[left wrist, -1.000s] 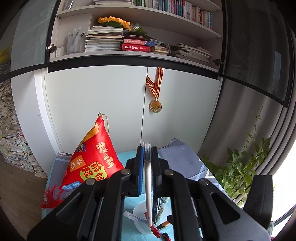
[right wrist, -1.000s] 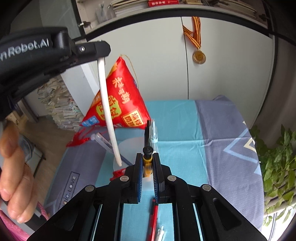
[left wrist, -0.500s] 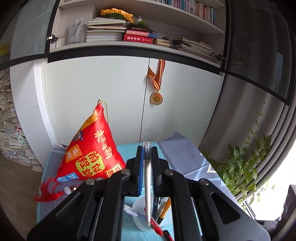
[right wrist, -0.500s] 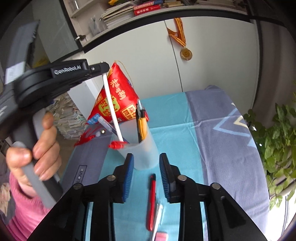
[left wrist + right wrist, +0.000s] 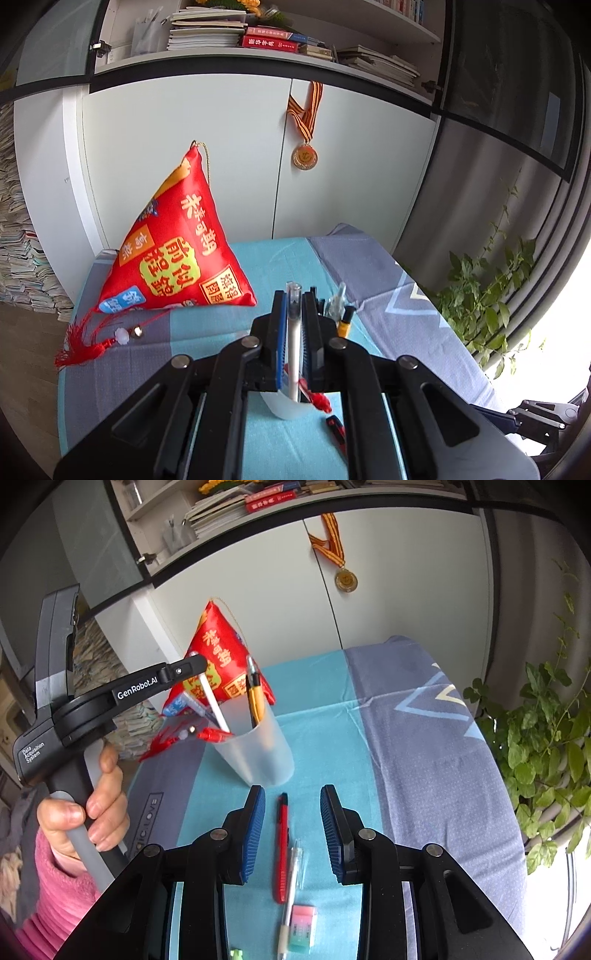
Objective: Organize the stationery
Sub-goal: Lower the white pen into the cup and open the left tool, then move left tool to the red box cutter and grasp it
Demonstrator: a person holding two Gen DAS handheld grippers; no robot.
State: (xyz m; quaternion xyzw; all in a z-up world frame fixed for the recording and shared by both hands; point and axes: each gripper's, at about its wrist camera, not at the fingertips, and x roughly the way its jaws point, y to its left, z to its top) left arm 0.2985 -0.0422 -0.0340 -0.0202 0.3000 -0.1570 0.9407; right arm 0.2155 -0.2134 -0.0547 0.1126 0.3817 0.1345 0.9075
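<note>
One left gripper (image 5: 197, 663), black, fingers clamped on one slim white pen (image 5: 214, 706) with its red-tasselled tip down inside one frosted translucent plastic cup (image 5: 255, 746); one yellow pen (image 5: 256, 701) upright in there too. On the blue-grey cloth (image 5: 424, 738): one red pen (image 5: 282, 845), one clear pen (image 5: 291, 878), one pastel eraser (image 5: 303, 926). One right gripper (image 5: 292, 814), ribbed blue pads apart, gripping nothing

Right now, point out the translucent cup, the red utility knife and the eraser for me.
translucent cup (image 5: 258, 751): right wrist view, on its front wall.
red utility knife (image 5: 282, 843): right wrist view, middle of its red body.
eraser (image 5: 303, 926): right wrist view, centre of its pink and green top.
</note>
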